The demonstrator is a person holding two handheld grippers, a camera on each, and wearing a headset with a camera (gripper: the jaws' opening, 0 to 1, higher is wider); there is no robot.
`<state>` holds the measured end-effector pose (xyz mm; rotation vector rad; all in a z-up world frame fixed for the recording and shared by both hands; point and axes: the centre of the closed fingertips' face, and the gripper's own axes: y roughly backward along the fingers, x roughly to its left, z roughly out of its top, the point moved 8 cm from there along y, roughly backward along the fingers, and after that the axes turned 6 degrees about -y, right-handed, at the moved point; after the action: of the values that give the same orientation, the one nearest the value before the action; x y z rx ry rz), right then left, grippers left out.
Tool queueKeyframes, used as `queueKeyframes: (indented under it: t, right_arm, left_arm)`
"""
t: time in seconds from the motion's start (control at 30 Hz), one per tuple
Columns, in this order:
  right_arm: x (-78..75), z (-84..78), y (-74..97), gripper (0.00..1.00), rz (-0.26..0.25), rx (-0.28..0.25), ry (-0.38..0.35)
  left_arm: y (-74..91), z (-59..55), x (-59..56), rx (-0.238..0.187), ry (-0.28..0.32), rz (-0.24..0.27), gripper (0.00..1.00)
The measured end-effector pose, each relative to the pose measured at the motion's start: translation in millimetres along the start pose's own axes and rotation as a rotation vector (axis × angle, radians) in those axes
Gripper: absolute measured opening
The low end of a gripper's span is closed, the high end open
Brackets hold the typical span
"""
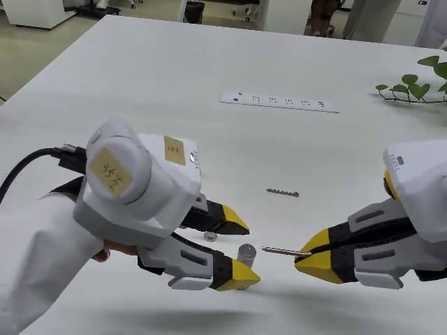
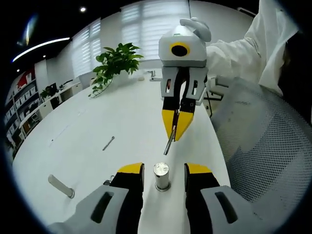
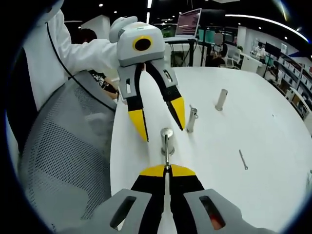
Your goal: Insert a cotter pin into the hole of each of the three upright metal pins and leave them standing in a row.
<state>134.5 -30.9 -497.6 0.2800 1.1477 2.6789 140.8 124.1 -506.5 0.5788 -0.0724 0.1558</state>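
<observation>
**Item:** upright metal pin (image 1: 246, 252). **Location:** standing on the white worktop (image 1: 174, 84), between the jaws of the left claw (image 1: 251, 252). The left claw is spread open. In the left gripper view a gap is seen on each side of the pin, so no grip is recorded.

**Item:** cotter pin (image 1: 279, 250). **Location:** pinched in the closed right claw (image 1: 306, 258), protruding from its tips. **Long axis:** roughly level and crosswise to the standing pin. The free end is aimed at the pin's upper part and lies just beside it. The insertion is judged to fall to the right claw, with the left claw placed only to steady the pin.

**Item:** spare cotter pin (image 1: 282, 192). **Location:** lying flat farther out on the worktop, well apart from both claws.

**View notes:** in the right gripper view a second metal pin (image 3: 192, 119) and a third metal pin (image 3: 221, 99) are shown upright beyond the left claw. The cross-hole is too small to be made out.
</observation>
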Motion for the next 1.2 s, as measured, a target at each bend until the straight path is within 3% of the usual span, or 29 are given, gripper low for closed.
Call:
queueKeyframes:
  t: [0.2,0.43,0.67,1.2]
  right_arm:
    - [0.0,-2.2,-2.6,0.00,0.000,0.009,-0.006]
    - [-2.2,-4.5,-6.0,0.00,0.007,0.018,-0.008]
    - [-2.7,-6.1,-10.8,0.00,0.007,0.022,-0.011]
    - [-3.9,-1.5,-18.0,0.00,0.012,0.010,-0.006]
  left_arm:
    - [-3.0,-2.8,1.4,0.001,0.014,-0.011,0.18]
    - [-3.2,-5.7,2.9,0.002,0.020,-0.002,0.11]
    - [-3.1,-8.8,3.0,0.005,0.081,-0.001,0.10]
    - [-3.9,-6.0,0.0,0.022,0.083,0.029,0.10]
